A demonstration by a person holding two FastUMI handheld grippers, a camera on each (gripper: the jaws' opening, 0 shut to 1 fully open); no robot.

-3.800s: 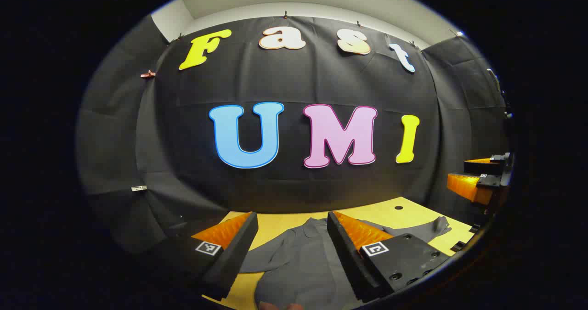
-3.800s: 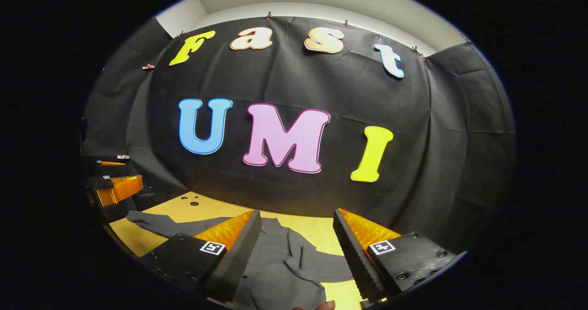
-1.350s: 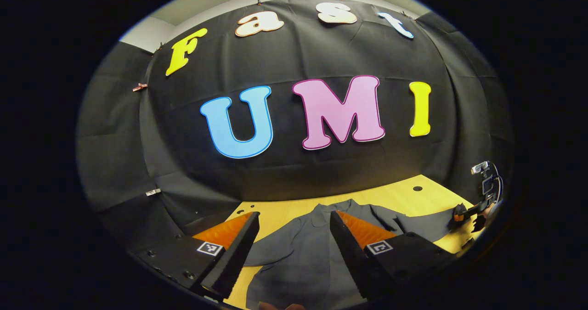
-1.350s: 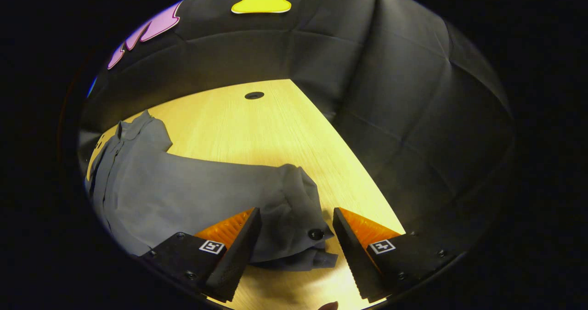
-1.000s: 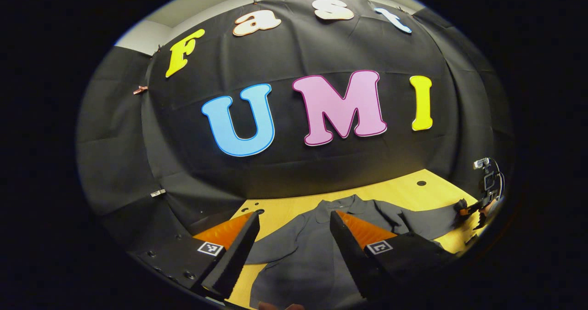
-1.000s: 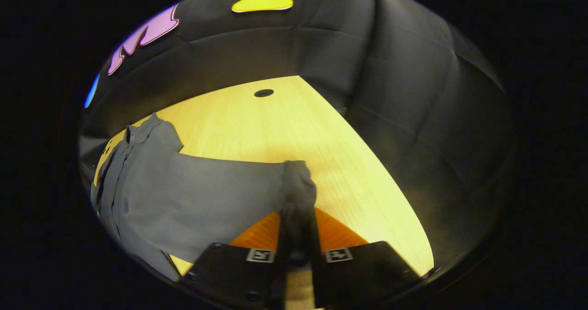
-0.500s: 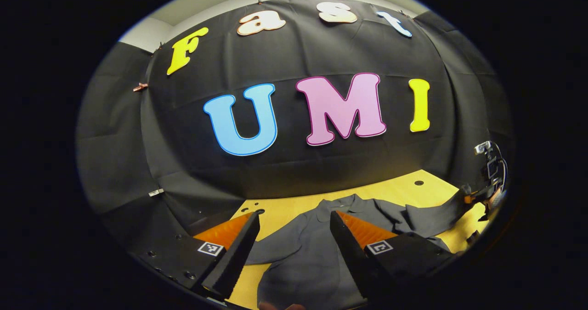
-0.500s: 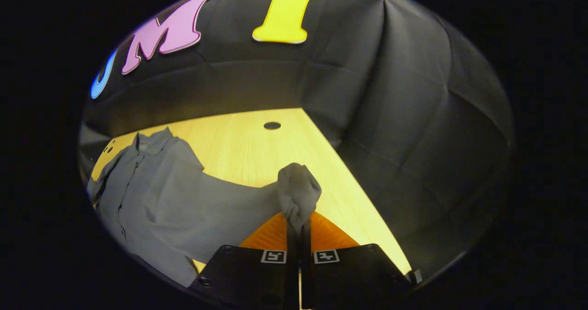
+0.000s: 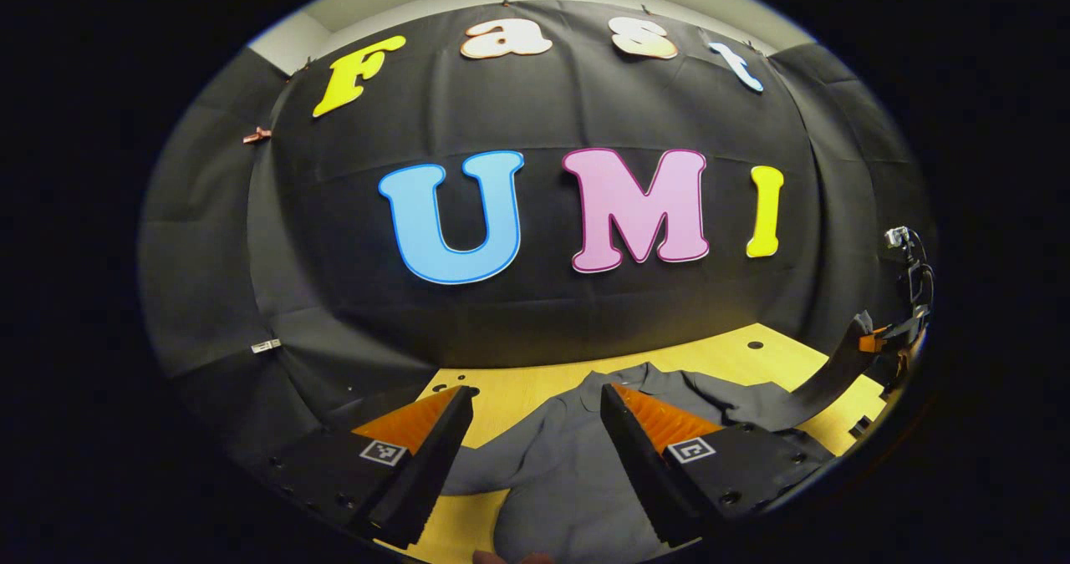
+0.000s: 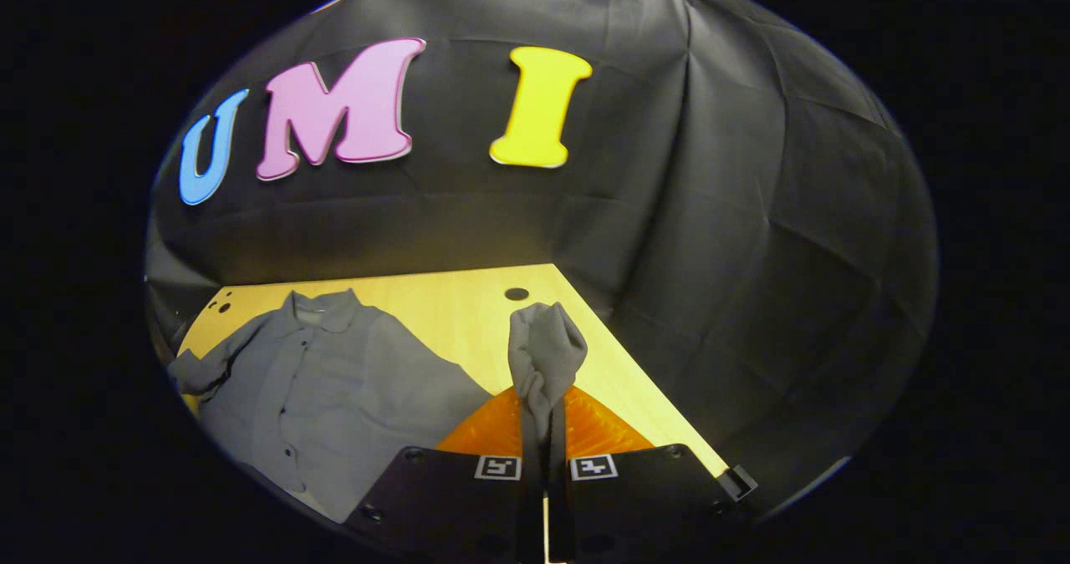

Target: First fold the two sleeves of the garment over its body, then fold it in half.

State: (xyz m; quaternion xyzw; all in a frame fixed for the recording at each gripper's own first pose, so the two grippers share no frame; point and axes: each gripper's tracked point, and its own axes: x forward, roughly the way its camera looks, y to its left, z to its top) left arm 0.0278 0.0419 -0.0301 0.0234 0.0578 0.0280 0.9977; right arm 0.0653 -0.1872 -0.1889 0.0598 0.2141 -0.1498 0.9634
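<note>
While my right tongs [image 10: 543, 430] stay clenched on one sleeve [image 10: 543, 351], lifted off the desk [image 10: 451, 301], the grey shirt [image 10: 326, 380] lies flat, collar toward the wall. My left tongs [image 9: 531, 443] hang released above the shirt body, touching nothing. Far sleeve [image 10: 201, 372]: on desk, unfolded.

**No legible wording on the gear**

The left gripper [image 9: 531, 430] carries a small square black-and-white coded tag [image 9: 378, 452] on the near end of each finger, one at left and one at right. The patterns spell no letters or digits. The right gripper [image 10: 545, 430] bears two like tags [image 10: 497, 467], side by side at the near edge. No other wording can be read.
</note>
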